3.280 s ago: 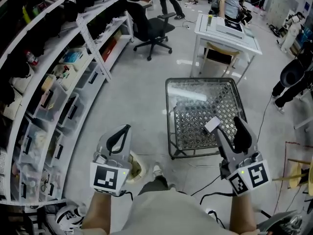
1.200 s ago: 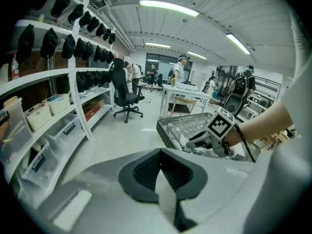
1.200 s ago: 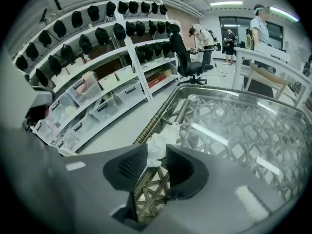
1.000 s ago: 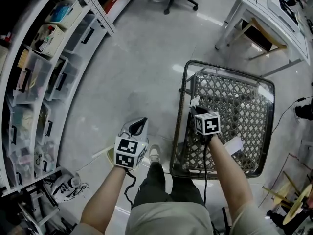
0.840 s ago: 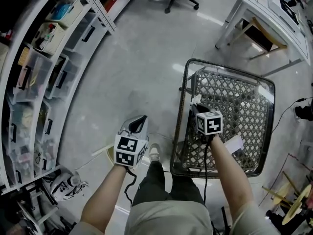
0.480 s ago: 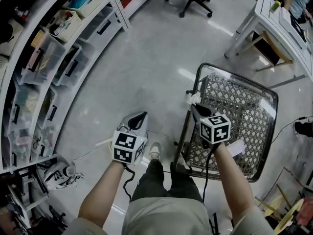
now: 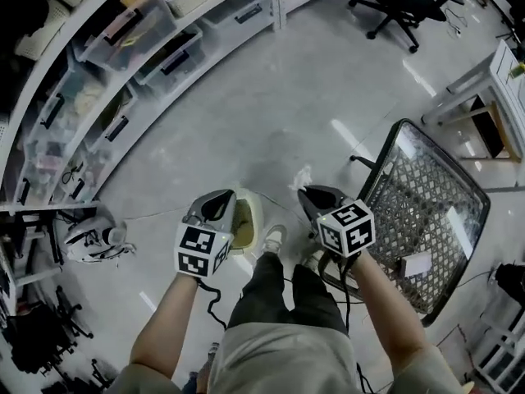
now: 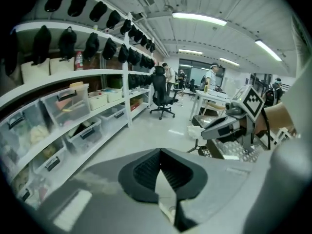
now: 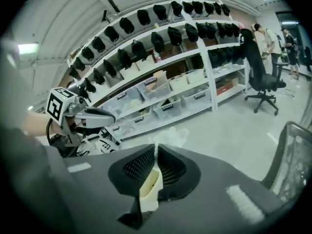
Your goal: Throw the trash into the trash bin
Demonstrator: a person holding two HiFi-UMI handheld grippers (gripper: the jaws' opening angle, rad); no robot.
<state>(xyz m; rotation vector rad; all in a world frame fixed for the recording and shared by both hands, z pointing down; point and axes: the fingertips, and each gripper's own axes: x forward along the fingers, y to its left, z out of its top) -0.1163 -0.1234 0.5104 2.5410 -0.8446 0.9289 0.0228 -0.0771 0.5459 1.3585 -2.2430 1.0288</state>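
You pinched the tissue [image 7: 301, 176] in the right gripper [image 7: 303, 192] tip-first, so it could drop into the trash bin [image 7: 256, 213] (left gripper [image 7: 221, 197] closed, empty).

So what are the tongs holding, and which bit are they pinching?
The right tongs pinch a crumpled white paper by its near edge; most of it sticks out past the tips. The left tongs are shut on nothing.

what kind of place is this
Most likely a lab or workshop with storage: long white shelves holding clear plastic bins, a black office chair, and a white desk further back.
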